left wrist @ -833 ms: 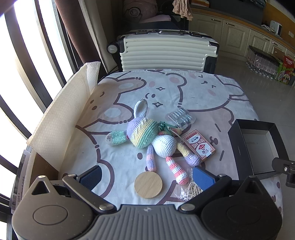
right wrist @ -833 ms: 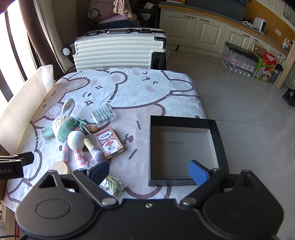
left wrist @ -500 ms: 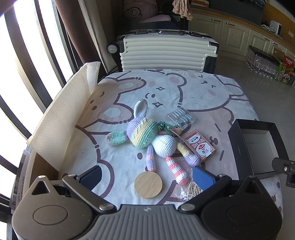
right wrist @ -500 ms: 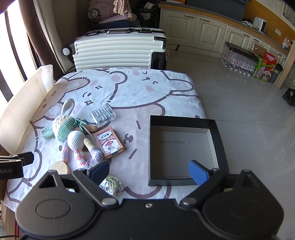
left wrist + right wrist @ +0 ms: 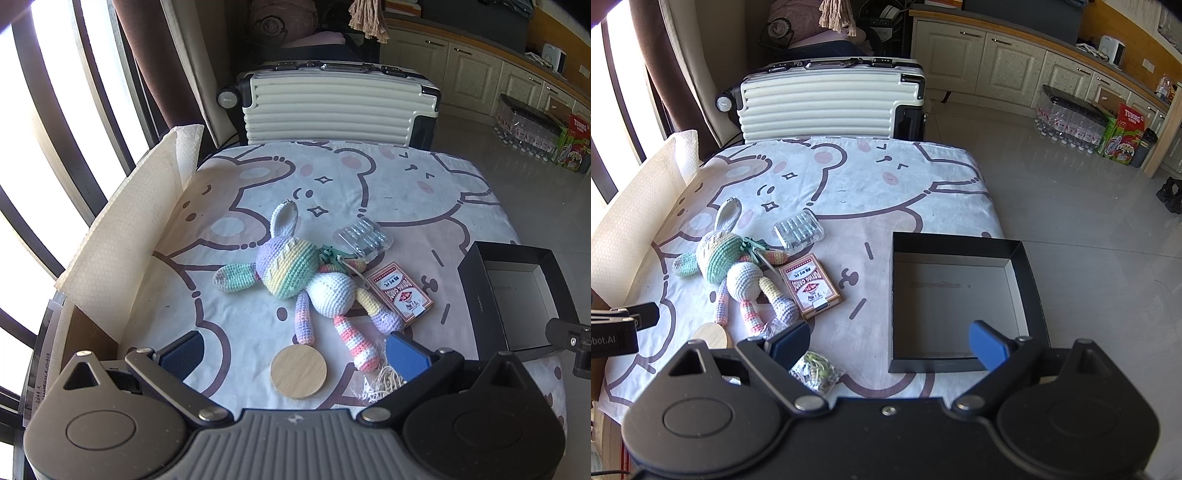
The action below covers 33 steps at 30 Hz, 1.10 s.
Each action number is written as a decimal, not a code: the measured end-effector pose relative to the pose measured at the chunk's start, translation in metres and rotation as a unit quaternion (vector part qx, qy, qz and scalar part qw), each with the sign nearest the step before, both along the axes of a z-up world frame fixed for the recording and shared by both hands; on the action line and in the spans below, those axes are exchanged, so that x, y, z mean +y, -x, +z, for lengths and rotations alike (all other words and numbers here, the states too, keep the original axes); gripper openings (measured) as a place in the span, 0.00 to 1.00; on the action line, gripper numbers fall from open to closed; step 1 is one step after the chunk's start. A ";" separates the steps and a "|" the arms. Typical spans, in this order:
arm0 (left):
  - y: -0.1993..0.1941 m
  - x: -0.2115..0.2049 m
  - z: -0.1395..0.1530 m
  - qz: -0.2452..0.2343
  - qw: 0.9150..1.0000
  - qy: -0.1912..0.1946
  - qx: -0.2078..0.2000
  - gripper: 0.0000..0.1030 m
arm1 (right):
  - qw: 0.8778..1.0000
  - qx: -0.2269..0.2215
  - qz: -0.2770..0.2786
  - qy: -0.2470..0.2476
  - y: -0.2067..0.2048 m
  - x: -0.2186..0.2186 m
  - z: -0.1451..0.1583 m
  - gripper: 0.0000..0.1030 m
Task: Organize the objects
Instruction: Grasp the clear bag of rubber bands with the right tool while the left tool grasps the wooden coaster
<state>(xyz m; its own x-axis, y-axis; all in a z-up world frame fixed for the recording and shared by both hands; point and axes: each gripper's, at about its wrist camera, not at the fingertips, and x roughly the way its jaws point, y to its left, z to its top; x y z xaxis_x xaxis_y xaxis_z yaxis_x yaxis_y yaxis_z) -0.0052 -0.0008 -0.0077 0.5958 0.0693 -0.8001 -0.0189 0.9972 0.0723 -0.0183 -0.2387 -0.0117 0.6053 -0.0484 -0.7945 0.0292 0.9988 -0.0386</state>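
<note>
A crocheted pastel bunny (image 5: 306, 273) (image 5: 738, 266) lies on the bear-print cloth (image 5: 369, 192). Beside it lie a red card pack (image 5: 400, 293) (image 5: 810, 286), a clear plastic case (image 5: 362, 236) (image 5: 799, 229), a round wooden coaster (image 5: 298, 371) (image 5: 713, 335) and small plastic bags (image 5: 380, 380) (image 5: 814, 371). An empty black box (image 5: 960, 299) (image 5: 517, 295) sits at the right edge. My left gripper (image 5: 295, 354) is open above the coaster. My right gripper (image 5: 890, 347) is open, over the box's near left corner.
A white ribbed suitcase (image 5: 340, 107) (image 5: 831, 99) stands behind the table. A white honeycomb sheet (image 5: 129, 229) leans along the left side by the window. Tiled floor (image 5: 1089, 221) lies to the right, with cabinets (image 5: 997, 70) and a pack of bottles (image 5: 1067, 122) beyond.
</note>
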 end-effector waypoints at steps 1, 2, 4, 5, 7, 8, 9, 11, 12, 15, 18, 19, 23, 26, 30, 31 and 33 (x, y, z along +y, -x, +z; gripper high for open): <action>0.000 0.001 0.000 0.003 1.000 0.000 0.000 1.00 | 1.000 0.000 0.001 0.000 0.000 0.000 0.000 0.91; 0.000 0.002 0.000 0.006 1.000 0.001 0.000 1.00 | 1.000 0.000 0.002 0.000 -0.003 0.002 -0.003 0.91; -0.002 0.007 0.001 0.010 1.000 0.003 0.001 1.00 | 1.000 0.002 0.007 -0.001 0.000 0.003 -0.001 0.91; -0.002 0.009 0.001 0.012 1.000 0.002 0.001 1.00 | 1.000 0.003 0.009 0.000 0.000 0.004 -0.001 0.91; -0.003 0.014 0.000 0.015 1.000 -0.001 0.001 1.00 | 1.000 0.005 0.013 0.001 -0.001 0.010 0.000 0.91; -0.003 0.017 0.000 0.017 1.000 -0.001 0.002 1.00 | 1.000 0.005 0.017 0.001 -0.002 0.011 0.000 0.91; -0.003 0.020 0.000 0.019 1.000 -0.001 0.003 1.00 | 1.000 0.005 0.021 0.001 -0.003 0.014 0.001 0.91; -0.003 0.025 0.000 0.025 1.000 -0.002 0.003 1.00 | 1.000 0.006 0.027 0.002 -0.004 0.019 0.001 0.91; -0.004 0.028 -0.001 0.028 1.000 -0.002 0.003 1.00 | 1.000 0.007 0.029 0.003 -0.004 0.022 0.001 0.91; -0.005 0.035 -0.001 0.036 0.999 -0.004 0.004 1.00 | 0.999 0.012 0.036 0.000 -0.006 0.028 0.000 0.92; -0.007 0.043 -0.004 0.043 0.999 -0.003 0.008 1.00 | 0.999 0.016 0.050 -0.008 -0.010 0.034 -0.001 0.92; -0.008 0.045 -0.006 0.045 0.999 -0.003 0.009 1.00 | 0.998 0.017 0.056 -0.012 -0.012 0.036 -0.002 0.92; -0.014 0.055 -0.013 0.051 0.999 -0.005 0.019 1.00 | 0.996 0.019 0.085 -0.029 -0.022 0.044 -0.005 0.92; -0.019 0.061 -0.020 0.052 0.998 -0.006 0.025 1.00 | 0.993 0.021 0.109 -0.030 -0.032 0.047 -0.010 0.93; -0.028 0.068 -0.033 0.034 0.999 0.010 0.039 1.00 | 0.988 0.018 0.150 -0.031 -0.046 0.049 -0.020 0.95; -0.031 0.069 -0.036 0.030 0.999 0.009 0.039 1.00 | 0.986 0.018 0.160 -0.035 -0.049 0.048 -0.023 0.95; -0.036 0.070 -0.043 0.023 0.999 0.002 0.035 1.00 | 0.982 0.015 0.182 -0.044 -0.054 0.047 -0.030 0.96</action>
